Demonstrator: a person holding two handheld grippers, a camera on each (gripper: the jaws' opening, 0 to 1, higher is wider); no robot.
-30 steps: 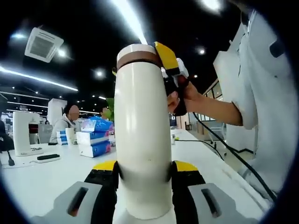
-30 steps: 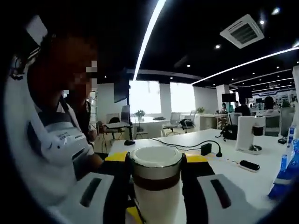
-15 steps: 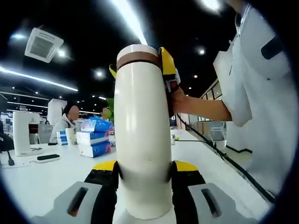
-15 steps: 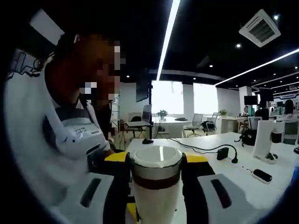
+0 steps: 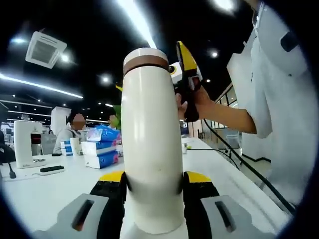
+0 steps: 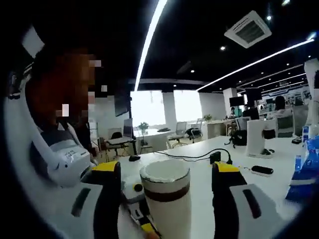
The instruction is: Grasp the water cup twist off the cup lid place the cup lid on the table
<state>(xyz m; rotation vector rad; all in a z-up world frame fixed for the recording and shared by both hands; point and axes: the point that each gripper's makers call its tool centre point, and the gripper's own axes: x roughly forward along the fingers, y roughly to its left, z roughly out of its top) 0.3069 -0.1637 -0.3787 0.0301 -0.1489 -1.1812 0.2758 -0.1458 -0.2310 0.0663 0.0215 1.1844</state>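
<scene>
- One water cup [image 5: 152, 144], white and tall, is held upright between the black-and-yellow jaws of the left gripper [image 5: 153, 191], which are closed against its lower body; its long axis runs vertically, top end up.
- One cup lid [image 6: 164, 172], white above a brown band, is seated on the cup's top.
- Two grippers are counted. The right gripper [image 6: 166, 181] is seen with its jaws spread wide on either side of the lid, a clear gap left on both sides, nothing gripped.
- One hand [image 5: 192, 102] is seen in the left gripper view, wrapped around the right gripper's handle beside the cup's top, with a white sleeve [image 5: 279, 74] behind it.
- One white table [image 5: 45, 186] lies below the cup.
- Several blue-and-white packs [image 5: 99, 147] are stacked on the table to the cup's left, well apart from it.
- One white machine [image 5: 26, 144] stands at the far left edge, with a dark flat object [image 5: 51, 168] just beside it.
- One black cable [image 5: 234, 154] trails across the table on the right.
- One seated person [image 5: 72, 132] is noted behind the packs.
</scene>
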